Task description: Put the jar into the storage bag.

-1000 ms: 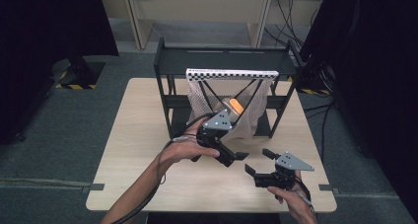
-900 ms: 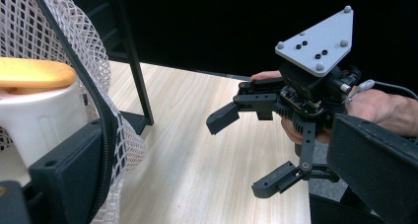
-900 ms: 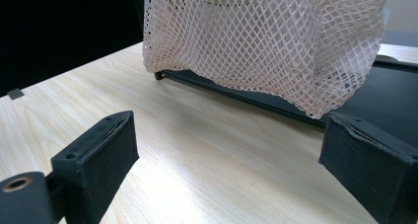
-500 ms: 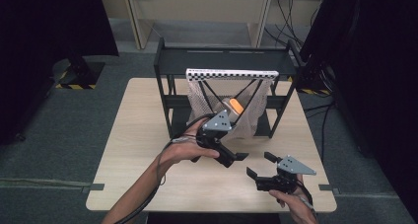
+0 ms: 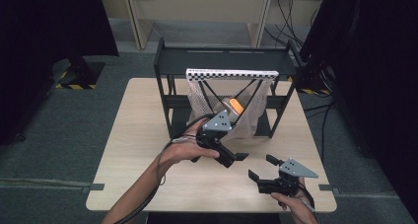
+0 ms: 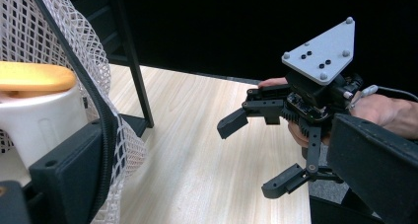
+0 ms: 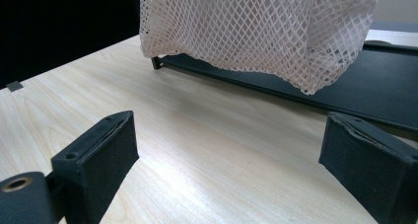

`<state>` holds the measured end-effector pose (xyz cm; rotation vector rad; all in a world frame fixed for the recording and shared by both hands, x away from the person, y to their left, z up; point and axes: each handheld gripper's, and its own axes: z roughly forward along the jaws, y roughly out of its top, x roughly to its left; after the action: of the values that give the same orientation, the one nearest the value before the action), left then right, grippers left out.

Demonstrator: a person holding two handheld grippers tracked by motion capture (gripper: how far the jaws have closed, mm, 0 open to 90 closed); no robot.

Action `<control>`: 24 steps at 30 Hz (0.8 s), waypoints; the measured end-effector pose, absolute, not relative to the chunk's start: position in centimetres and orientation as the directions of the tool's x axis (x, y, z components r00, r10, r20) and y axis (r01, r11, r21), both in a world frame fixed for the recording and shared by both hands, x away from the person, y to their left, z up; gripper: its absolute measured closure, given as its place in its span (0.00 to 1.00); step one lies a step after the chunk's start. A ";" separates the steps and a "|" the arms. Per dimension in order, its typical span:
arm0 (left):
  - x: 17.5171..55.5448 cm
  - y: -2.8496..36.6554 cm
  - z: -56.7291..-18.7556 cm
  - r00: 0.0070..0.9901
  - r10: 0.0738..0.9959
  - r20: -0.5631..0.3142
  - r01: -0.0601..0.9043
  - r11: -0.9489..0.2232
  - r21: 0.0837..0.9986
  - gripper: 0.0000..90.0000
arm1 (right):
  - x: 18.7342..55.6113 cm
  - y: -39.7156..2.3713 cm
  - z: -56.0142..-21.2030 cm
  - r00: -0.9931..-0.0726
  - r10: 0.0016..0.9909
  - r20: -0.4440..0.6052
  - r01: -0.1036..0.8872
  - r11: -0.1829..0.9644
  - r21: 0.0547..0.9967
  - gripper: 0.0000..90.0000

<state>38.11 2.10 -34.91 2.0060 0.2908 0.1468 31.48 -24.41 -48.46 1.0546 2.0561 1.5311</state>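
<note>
A white mesh bag [image 5: 249, 118] hangs from a checkered bar [image 5: 231, 74] on a black rack [image 5: 224, 61]. Inside it sits a white container with an orange lid [image 5: 235, 105], which the left gripper view shows close up as the container [image 6: 37, 115]. My left gripper [image 5: 231, 147] is at the bag's near side, open wide; the mesh [image 6: 123, 140] and a black cord drape over one of its fingers [image 6: 69, 179]. My right gripper [image 5: 262, 167] is open and holds nothing, low over the table near the front right. It faces the bag's bottom [image 7: 256, 36] and also appears as the right gripper [image 6: 254, 155].
The rack's black base plate [image 7: 374, 91] lies on the light wooden table [image 5: 143, 135] under the bag, and its uprights [image 6: 130, 56] stand on either side. Cables [image 5: 291, 12] run over the floor behind the table.
The right gripper has drifted slightly toward the table's near right edge. The left gripper has stayed at the bag.
</note>
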 end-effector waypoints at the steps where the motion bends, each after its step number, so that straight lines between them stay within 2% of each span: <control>1: 38.1 2.1 -34.9 0.963 0.269 -0.027 0.141 -0.413 0.900 0.01 | 31.4 -24.4 -48.5 -0.652 0.745 0.138 0.347 0.132 0.928 0.08; 24: 38.1 2.2 -35.0 0.962 0.272 -0.028 0.141 -0.409 0.902 0.01 | 30.7 -25.2 -50.2 -0.639 0.753 0.158 0.385 0.135 0.913 0.08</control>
<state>38.08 2.16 -35.02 1.9987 0.2945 0.1467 30.67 -25.18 -50.19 1.1005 2.0788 1.5055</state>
